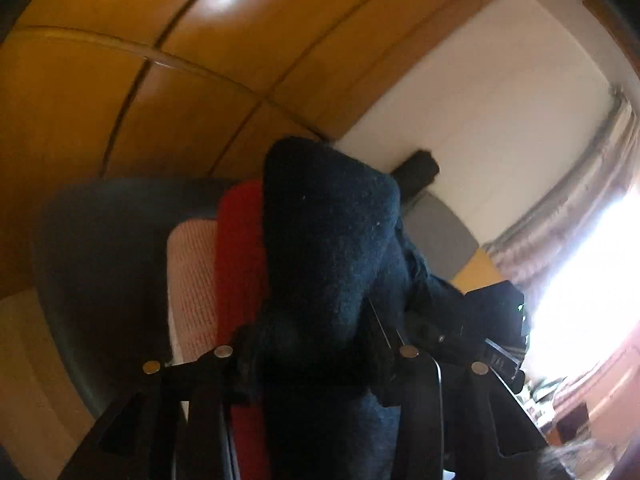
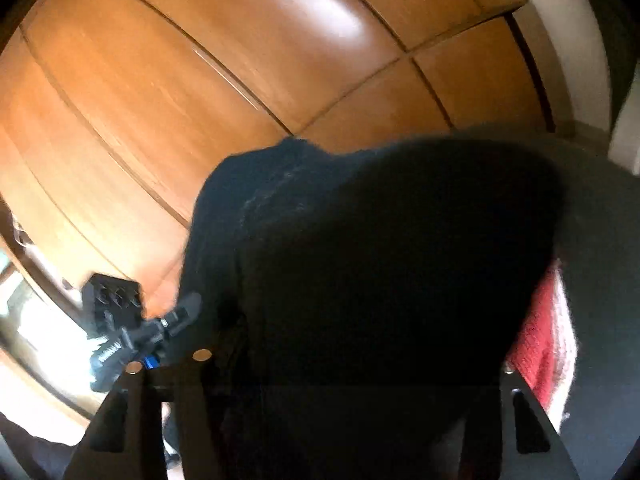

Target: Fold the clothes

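Observation:
A dark navy knit garment (image 1: 332,232) stands bunched up between the fingers of my left gripper (image 1: 316,344) and fills the gap from side to side. The same garment (image 2: 380,240) fills the wide gap of my right gripper (image 2: 356,360). The cloth hides both pairs of fingertips and appears held by both. Each gripper shows in the other's view: the right gripper (image 1: 492,320) lies close on the right, the left gripper (image 2: 128,328) close on the left. The picture is blurred.
Behind the garment lie a red cloth (image 1: 240,248) and a pale pink knit (image 1: 192,280) on a dark rounded seat or tub (image 1: 100,260). Wooden wardrobe doors (image 2: 200,80) fill the background. A white wall (image 1: 500,100) and a curtain (image 1: 580,200) by a bright window are on the right.

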A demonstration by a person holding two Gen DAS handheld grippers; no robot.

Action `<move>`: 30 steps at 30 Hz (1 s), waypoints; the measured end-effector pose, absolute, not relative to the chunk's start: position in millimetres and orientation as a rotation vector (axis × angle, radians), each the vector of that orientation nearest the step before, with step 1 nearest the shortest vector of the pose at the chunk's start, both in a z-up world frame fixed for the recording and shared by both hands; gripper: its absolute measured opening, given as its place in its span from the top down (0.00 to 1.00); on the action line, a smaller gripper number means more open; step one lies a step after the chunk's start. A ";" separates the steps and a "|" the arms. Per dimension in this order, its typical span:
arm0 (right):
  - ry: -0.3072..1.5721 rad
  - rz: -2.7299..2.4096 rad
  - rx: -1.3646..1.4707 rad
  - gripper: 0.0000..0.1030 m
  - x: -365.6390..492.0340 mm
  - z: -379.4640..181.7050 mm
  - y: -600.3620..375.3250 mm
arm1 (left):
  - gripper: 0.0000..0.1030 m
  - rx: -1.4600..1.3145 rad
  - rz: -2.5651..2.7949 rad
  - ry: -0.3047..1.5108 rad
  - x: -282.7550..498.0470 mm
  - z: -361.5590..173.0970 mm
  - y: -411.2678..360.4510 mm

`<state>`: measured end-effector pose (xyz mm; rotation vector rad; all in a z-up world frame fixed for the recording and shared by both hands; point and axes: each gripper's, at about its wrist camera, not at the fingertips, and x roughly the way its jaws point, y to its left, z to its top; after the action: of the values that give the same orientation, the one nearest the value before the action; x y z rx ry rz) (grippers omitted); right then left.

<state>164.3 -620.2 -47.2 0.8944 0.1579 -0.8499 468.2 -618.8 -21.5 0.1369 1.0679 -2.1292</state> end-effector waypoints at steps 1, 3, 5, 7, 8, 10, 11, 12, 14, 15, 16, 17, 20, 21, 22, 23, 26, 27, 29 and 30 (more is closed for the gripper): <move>0.186 -0.846 0.873 0.35 169.0 -43.2 -621.2 | 0.61 0.126 -2.129 1.056 469.1 -17.1 -612.7; 0.239 -0.846 0.837 0.30 176.7 -33.0 -620.8 | 0.61 0.111 -2.117 1.020 490.5 -7.5 -611.3; 0.265 -0.872 0.806 0.27 176.1 -22.1 -615.7 | 0.63 0.092 -2.107 0.942 505.8 8.6 -603.8; 0.295 -0.964 0.737 0.16 157.5 -7.4 -608.4 | 0.62 0.070 -2.117 0.848 517.0 28.8 -595.5; 0.304 -1.005 0.704 0.16 152.0 -1.4 -600.6 | 0.61 0.063 -2.142 0.805 517.7 38.2 -595.2; 0.353 -1.137 0.580 0.16 150.6 12.2 -573.3 | 0.59 0.070 -2.201 0.684 507.8 60.3 -597.7; 0.378 -1.192 0.506 0.16 153.0 19.7 -556.1 | 0.58 0.088 -2.225 0.626 499.3 70.9 -603.0; 0.394 -1.206 0.444 0.16 158.6 26.5 -539.7 | 0.58 0.110 -2.251 0.576 484.9 78.2 -606.5; 0.417 -1.196 0.342 0.16 171.4 39.0 -510.5 | 0.53 0.165 -2.304 0.493 464.9 88.4 -607.9; 0.436 -1.174 0.299 0.16 181.0 42.2 -499.8 | 0.53 0.200 -2.311 0.489 454.8 86.3 -611.5; 0.473 -1.140 0.265 0.16 194.7 40.8 -493.0 | 0.53 0.237 -2.312 0.497 444.0 82.6 -615.7; 0.519 -1.104 0.242 0.16 209.6 35.8 -491.9 | 0.53 0.275 -2.313 0.505 433.2 79.0 -619.9; 0.619 -1.033 0.283 0.17 238.4 9.6 -516.9 | 0.53 0.405 -2.254 0.588 411.8 50.1 -634.7; 0.639 -1.037 0.313 0.19 241.3 0.6 -531.8 | 0.53 0.419 -2.228 0.602 414.3 40.0 -631.9; 0.659 -1.040 0.343 0.23 244.1 -8.4 -546.7 | 0.57 0.422 -2.201 0.610 418.3 31.1 -627.2; 0.654 -1.052 0.386 0.25 240.1 -16.0 -561.9 | 0.58 0.420 -2.191 0.610 422.1 24.7 -622.2; 0.569 -1.076 0.504 0.27 217.4 -37.2 -589.3 | 0.62 0.407 -2.182 0.610 432.0 10.8 -609.6; 0.537 -1.075 0.532 0.27 211.1 -44.6 -592.8 | 0.62 0.400 -2.182 0.616 433.9 8.6 -607.8; 0.495 -1.074 0.557 0.27 205.1 -57.2 -595.5 | 0.62 0.394 -2.180 0.634 431.3 6.8 -609.0; 0.500 -1.082 0.547 0.27 208.0 -58.8 -594.5 | 0.62 0.400 -2.179 0.623 428.3 6.9 -607.5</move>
<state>208.0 -594.5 -58.8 0.5475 0.4998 -1.0821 428.3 -607.5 6.9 0.4005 0.6225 -2.1787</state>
